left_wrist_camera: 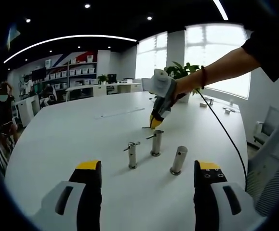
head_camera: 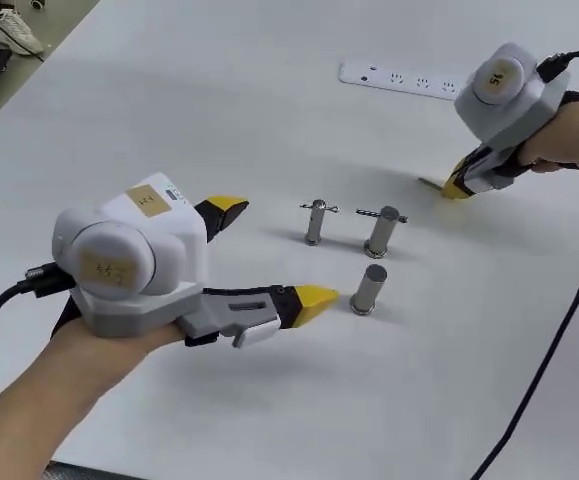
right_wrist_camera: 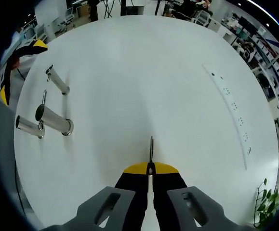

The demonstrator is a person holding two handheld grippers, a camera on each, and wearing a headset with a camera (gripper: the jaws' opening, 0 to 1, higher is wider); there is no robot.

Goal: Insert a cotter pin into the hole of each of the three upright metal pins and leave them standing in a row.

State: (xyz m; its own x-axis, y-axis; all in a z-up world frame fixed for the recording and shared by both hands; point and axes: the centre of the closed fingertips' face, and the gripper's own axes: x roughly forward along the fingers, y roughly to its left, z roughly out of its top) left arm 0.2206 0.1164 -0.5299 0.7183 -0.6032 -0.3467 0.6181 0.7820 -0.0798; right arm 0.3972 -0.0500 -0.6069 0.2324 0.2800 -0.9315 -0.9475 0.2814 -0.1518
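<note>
Three metal pins stand upright on the white worktop [head_camera: 219, 110] in the head view. The back-left pin [head_camera: 315, 222] and back-right pin [head_camera: 381, 232] each carry a cotter pin through the top. The front pin [head_camera: 369, 289] has a plain top. A power strip [head_camera: 399, 78] lies far back and a black cable [head_camera: 549, 370] trails down the right side. The left gripper [head_camera: 271, 252] sits low and level, jaws wide, just beside the front pin with nothing between it and the row. The right gripper [head_camera: 457, 188] tips down onto the worktop, well apart from the row.

Over to the left gripper view: three pins again, with the plain one [left_wrist_camera: 179, 160] nearest on the right. The jaws are spread wide and hold nothing. Behind the row, the right gripper [left_wrist_camera: 156, 120] points down on an outstretched arm.

Right gripper view now: the jaws are pinched narrow on one loose cotter pin [right_wrist_camera: 151, 144], which sticks straight out. The three pins sit off to the left.
</note>
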